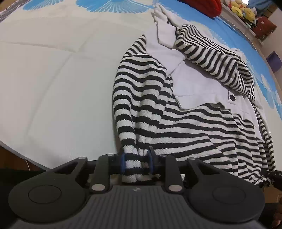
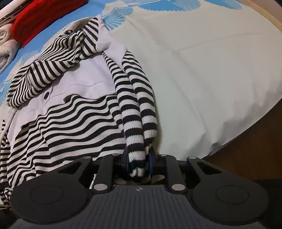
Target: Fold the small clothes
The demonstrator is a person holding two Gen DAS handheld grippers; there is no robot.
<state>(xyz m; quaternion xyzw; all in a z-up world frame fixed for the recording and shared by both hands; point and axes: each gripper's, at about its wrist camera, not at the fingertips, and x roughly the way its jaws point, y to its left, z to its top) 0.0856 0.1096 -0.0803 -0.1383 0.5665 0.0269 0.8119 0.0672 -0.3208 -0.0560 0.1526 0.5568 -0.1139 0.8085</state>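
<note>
A black-and-white striped top (image 1: 185,133) with a white shirt front (image 1: 197,84) lies spread on the bed, its hem toward me. My left gripper (image 1: 136,161) is shut on a bunched left corner of the striped hem, and the fabric fills the gap between the blue pads. In the right wrist view the same striped top (image 2: 70,123) stretches away to the left. There my right gripper (image 2: 139,163) is shut on the bunched right corner of the hem. One striped sleeve (image 2: 44,70) lies folded across the white shirt front (image 2: 82,82).
The bed cover (image 1: 52,79) is white with blue fan prints at the far end. A red cloth (image 2: 44,15) and rolled towels (image 2: 5,47) lie beyond the top. Plush toys (image 1: 243,10) sit on a ledge. The bed's near edge drops to a brown floor (image 2: 255,149).
</note>
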